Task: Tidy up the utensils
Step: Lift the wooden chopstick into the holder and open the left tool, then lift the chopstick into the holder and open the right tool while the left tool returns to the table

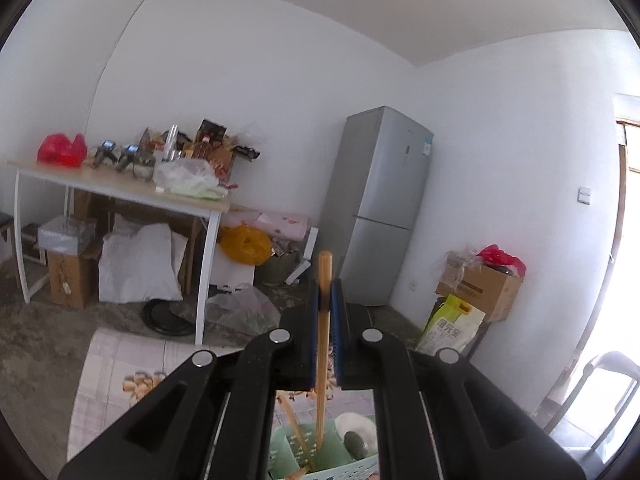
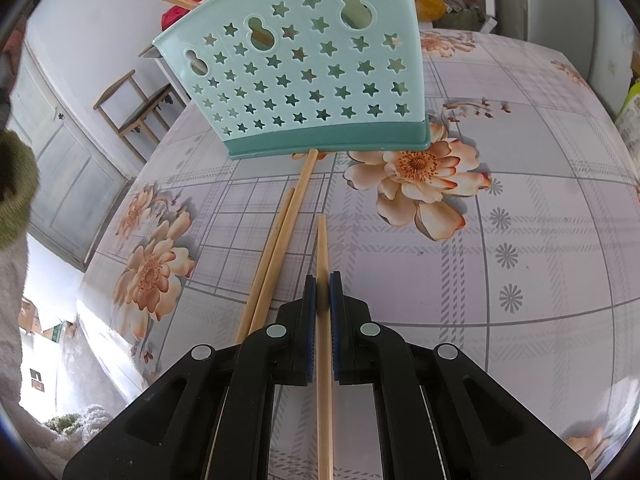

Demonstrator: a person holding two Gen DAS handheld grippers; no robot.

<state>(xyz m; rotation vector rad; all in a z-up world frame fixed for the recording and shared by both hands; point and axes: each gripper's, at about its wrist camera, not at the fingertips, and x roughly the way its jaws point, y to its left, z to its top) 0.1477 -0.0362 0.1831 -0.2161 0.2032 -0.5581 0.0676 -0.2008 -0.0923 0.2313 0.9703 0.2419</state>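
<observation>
My left gripper [image 1: 329, 292] is shut on a wooden chopstick [image 1: 325, 268]. The stick stands nearly upright, and its lower end reaches into a compartment of the pale green utensil holder [image 1: 320, 456] below. Another chopstick [image 1: 296, 428] leans in the holder beside a white spoon [image 1: 356, 428]. In the right wrist view the holder [image 2: 304, 72], pierced with star holes, stands on the floral tablecloth [image 2: 520, 240]. My right gripper [image 2: 322, 280] points down at the cloth, shut on a chopstick [image 2: 322, 240] that lies flat in front of the holder. Two more chopsticks [image 2: 280, 236] lie just left of it, side by side.
A cluttered side table [image 1: 120, 188], a grey fridge [image 1: 380, 204] and a cardboard box [image 1: 480, 284] stand by the far walls. A wooden chair [image 2: 132, 108] stands beyond the table's left edge. A person's green sleeve [image 2: 12, 184] shows at the far left.
</observation>
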